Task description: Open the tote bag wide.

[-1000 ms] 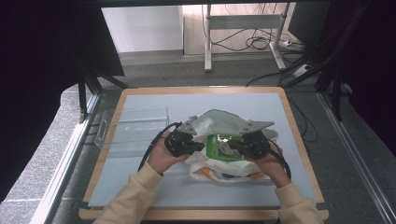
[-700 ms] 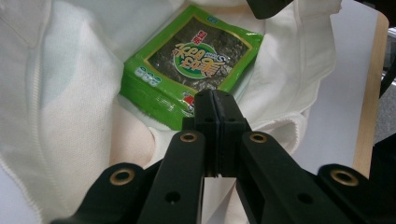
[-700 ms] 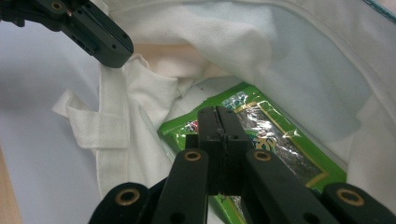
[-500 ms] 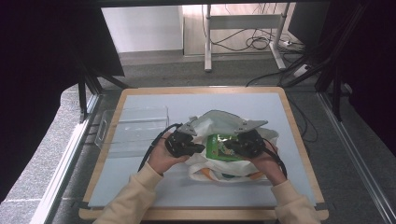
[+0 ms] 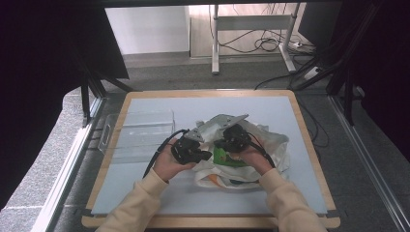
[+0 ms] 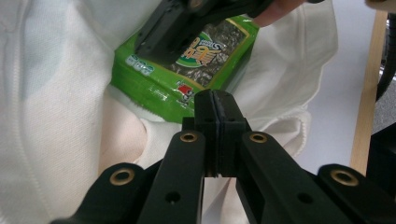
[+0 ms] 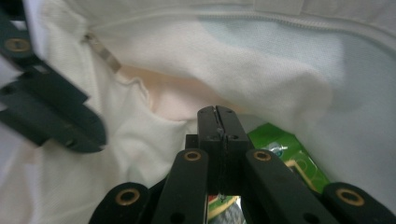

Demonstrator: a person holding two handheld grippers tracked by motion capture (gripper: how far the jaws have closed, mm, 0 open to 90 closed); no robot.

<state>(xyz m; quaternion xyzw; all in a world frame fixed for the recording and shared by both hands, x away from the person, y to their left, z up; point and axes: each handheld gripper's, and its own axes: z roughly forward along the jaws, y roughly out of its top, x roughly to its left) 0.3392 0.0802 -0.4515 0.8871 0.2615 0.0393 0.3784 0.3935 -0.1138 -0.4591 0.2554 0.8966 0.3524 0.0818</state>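
A white cloth bag [image 5: 270, 145] lies crumpled on the blue-grey mat, and a green seaweed snack packet [image 5: 227, 158] sits in its folds. My left gripper [image 5: 208, 155] is shut at the packet's left edge; nothing shows between its jaws [image 6: 215, 100]. In the left gripper view the packet [image 6: 154, 79] lies just past those jaws against the bag [image 6: 56, 116]. My right gripper [image 5: 218, 144] is shut too and lies over the packet. Its tips [image 7: 217, 112] point at cream cloth [image 7: 233, 60], while the packet [image 7: 285, 149] lies beneath them.
A clear plastic box [image 5: 140, 133] stands on the mat left of the hands. The mat rests on a wooden board [image 5: 304, 130]. A small metal zip pull [image 7: 102, 51] hangs on the bag's seam. Dark frame posts flank the table.
My right gripper has slid left across the bag and over the green packet, ending close to the left gripper. The left gripper and the packet have stayed put.
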